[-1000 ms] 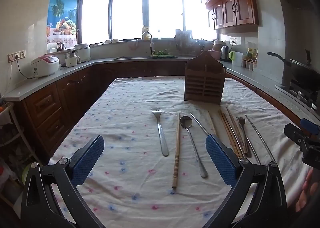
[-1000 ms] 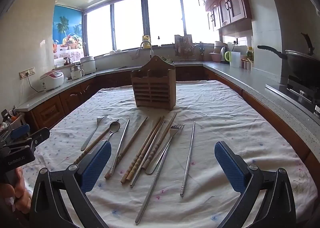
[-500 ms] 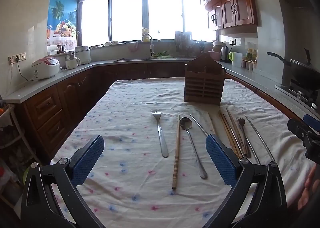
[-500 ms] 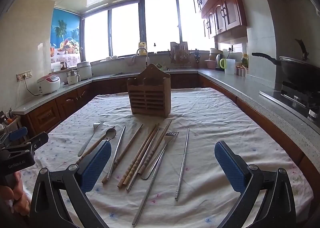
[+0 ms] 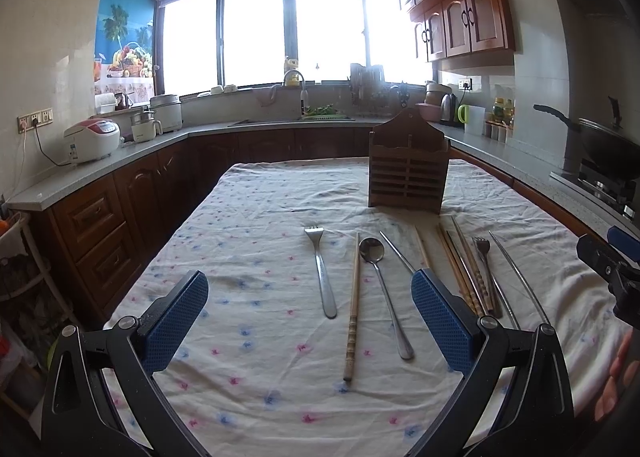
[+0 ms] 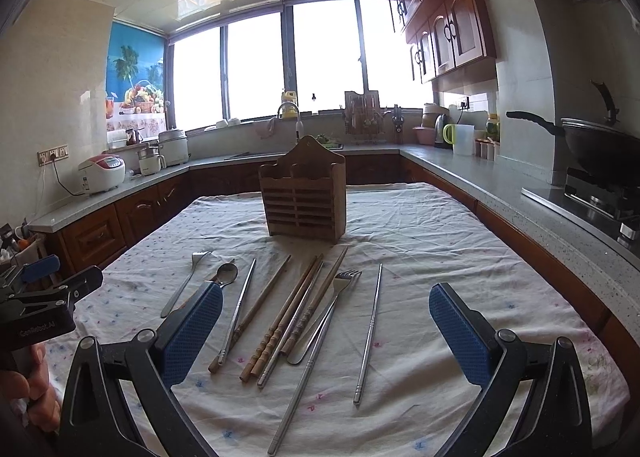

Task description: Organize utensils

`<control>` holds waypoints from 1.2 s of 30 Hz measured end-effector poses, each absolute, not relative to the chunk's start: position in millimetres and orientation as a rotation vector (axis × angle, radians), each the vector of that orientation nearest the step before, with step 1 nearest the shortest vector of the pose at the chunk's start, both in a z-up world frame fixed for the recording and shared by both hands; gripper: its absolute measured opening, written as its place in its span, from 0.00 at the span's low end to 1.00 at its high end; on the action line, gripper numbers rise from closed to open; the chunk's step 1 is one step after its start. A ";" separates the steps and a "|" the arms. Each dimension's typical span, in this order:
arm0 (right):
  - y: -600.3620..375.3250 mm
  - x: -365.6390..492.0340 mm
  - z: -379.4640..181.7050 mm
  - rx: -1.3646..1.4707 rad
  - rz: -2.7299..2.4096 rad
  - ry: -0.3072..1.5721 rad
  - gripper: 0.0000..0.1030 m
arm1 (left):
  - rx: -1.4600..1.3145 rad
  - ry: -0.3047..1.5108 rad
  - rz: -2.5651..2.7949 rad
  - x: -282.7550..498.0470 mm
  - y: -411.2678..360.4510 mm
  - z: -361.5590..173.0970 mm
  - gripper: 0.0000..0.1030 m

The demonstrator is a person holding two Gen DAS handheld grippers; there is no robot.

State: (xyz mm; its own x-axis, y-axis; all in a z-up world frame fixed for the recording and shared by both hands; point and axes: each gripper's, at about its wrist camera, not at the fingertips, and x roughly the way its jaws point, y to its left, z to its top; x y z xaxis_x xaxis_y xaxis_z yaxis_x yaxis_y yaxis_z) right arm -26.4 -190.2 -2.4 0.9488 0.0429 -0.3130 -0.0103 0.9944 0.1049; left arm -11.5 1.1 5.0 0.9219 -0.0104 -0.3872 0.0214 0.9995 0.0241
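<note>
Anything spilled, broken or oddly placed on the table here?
Nothing spilled or damaged. The utensils lie loose on the tablecloth, with the wooden chopsticks overlapping in a fan, and the wooden holder looks empty.

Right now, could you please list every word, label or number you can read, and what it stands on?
White lettering on the left hand-held gripper: too blurred to read reliably.
Label on the rice cooker: too small to read.
Nothing else carries legible text.
</note>
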 end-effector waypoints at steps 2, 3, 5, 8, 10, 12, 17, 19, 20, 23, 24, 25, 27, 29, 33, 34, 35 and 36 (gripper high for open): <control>-190.6 -26.5 -2.1 0.106 0.037 0.317 1.00 | 0.027 0.397 -0.017 -12.1 1.2 6.3 1.00; -190.4 -26.8 -2.0 0.106 0.040 0.316 1.00 | 0.027 0.396 -0.017 -12.3 1.3 6.6 1.00; -190.0 -26.1 -1.5 0.105 0.044 0.317 1.00 | 0.027 0.395 -0.018 -12.4 1.8 7.0 1.00; -189.4 -25.6 0.0 0.103 0.051 0.313 1.00 | 0.026 0.397 -0.018 -11.7 2.8 7.2 1.00; -189.3 -25.1 1.2 0.104 0.058 0.309 1.00 | 0.027 0.396 -0.018 -11.4 1.8 7.6 1.00; -187.8 -28.0 0.4 0.104 0.064 0.304 1.00 | 0.027 0.397 -0.019 -11.0 2.0 8.0 1.00; -187.4 -26.6 1.2 0.104 0.070 0.304 1.00 | 0.028 0.396 -0.019 -11.3 1.7 7.9 1.00; -187.4 -26.5 1.0 0.104 0.071 0.305 1.00 | 0.029 0.396 -0.019 -10.4 1.7 8.5 1.00; -187.5 -26.3 1.0 0.105 0.072 0.304 1.00 | 0.028 0.396 -0.021 -10.5 1.9 8.6 1.00; -187.5 -25.7 1.0 0.107 0.075 0.303 1.00 | 0.029 0.398 -0.022 -9.6 1.3 8.9 1.00; -187.6 -25.2 1.0 0.107 0.075 0.304 1.00 | 0.029 0.398 -0.023 -9.5 1.5 9.0 1.00; -187.6 -25.8 0.9 0.108 0.076 0.303 1.00 | 0.029 0.398 -0.023 -10.0 1.8 9.4 1.00; -187.4 -25.7 0.5 0.110 0.077 0.303 1.00 | 0.027 0.397 -0.025 -10.2 1.9 9.3 1.00; -187.3 -25.7 0.4 0.110 0.077 0.303 1.00 | 0.028 0.398 -0.024 -10.0 1.4 9.1 1.00; -186.9 -25.6 0.1 0.110 0.076 0.303 1.00 | 0.029 0.404 -0.026 -8.1 -0.9 8.8 1.00; -187.0 -25.7 0.2 0.110 0.076 0.304 1.00 | 0.028 0.405 -0.028 -7.9 -1.0 8.7 1.00; -187.0 -25.4 -0.2 0.111 0.076 0.306 1.00 | 0.028 0.406 -0.028 -7.2 -1.6 8.5 1.00; -186.9 -25.0 -0.4 0.112 0.077 0.308 1.00 | 0.029 0.408 -0.028 -6.6 -1.9 8.4 1.00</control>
